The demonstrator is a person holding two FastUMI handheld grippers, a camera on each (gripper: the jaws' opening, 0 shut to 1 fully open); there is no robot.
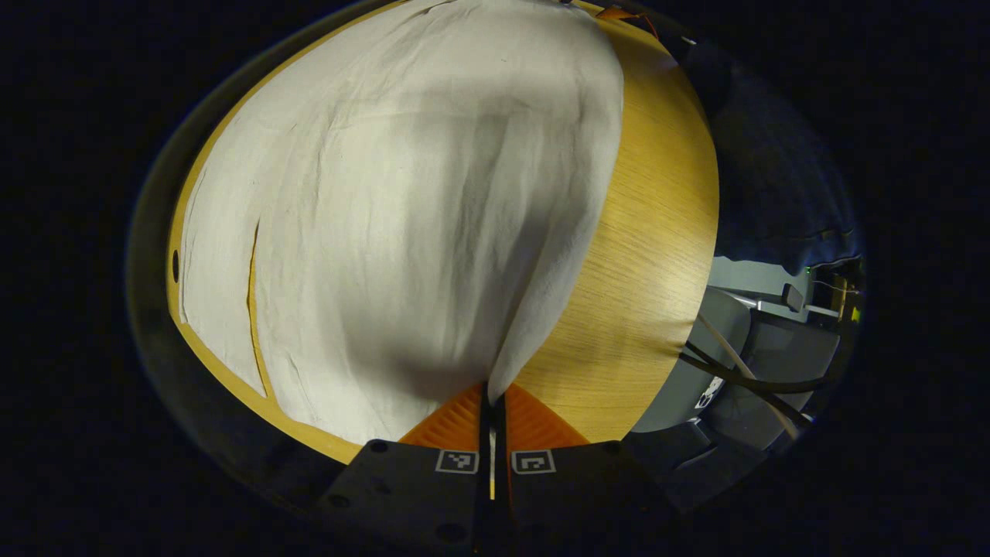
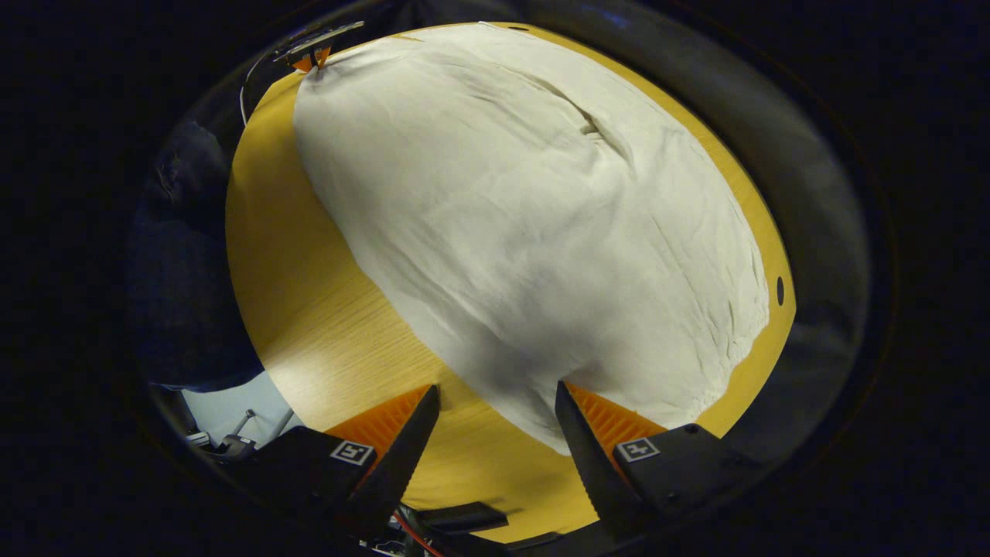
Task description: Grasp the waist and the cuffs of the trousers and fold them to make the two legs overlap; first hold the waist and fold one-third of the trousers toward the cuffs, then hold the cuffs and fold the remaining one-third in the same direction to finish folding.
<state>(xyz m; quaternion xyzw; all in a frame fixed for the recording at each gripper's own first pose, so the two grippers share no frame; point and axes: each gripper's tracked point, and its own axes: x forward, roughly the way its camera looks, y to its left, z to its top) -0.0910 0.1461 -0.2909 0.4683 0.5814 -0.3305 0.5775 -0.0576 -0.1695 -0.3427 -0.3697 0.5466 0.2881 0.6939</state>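
Ahead of my jaws, a wooden table (image 2: 309, 325) carries pale trousers (image 2: 526, 232) spread flat across it.

Recording booth — wooden table (image 1: 650, 255), dark cloth wall (image 2: 820, 155)

No words, brand names or numbers can be read anywhere. The only signs are small square black-and-white coded markers: two side by side on the left gripper (image 1: 494, 398), and one on each finger mount of the right gripper (image 2: 495, 402). Their patterns are blocky shapes, not letters. The trousers (image 2: 534, 232) and bench (image 2: 325, 325) carry no print.
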